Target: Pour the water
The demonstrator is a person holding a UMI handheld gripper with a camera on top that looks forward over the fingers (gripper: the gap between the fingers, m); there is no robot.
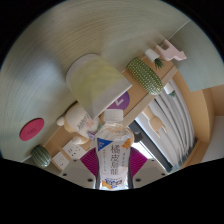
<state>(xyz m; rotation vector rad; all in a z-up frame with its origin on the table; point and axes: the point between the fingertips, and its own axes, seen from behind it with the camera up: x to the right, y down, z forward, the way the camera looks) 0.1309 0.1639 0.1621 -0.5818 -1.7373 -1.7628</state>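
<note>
Clear capped water bottle (114, 152), white label, apparently upright near the jaws.

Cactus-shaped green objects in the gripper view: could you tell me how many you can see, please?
2. One green cactus-shaped object lies beyond the water bottle, beside the pale cup. The other sits nearer, below the pink disc. More may be hidden.

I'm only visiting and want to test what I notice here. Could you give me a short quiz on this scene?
1. True or false: the bottle has its white cap off.
2. What colour is the flat round disc? A pink, B blue, C black.
3. Fill in: beyond the bottle stands a pale yellow ____.
Key: 1 false; 2 A; 3 cup.
</note>
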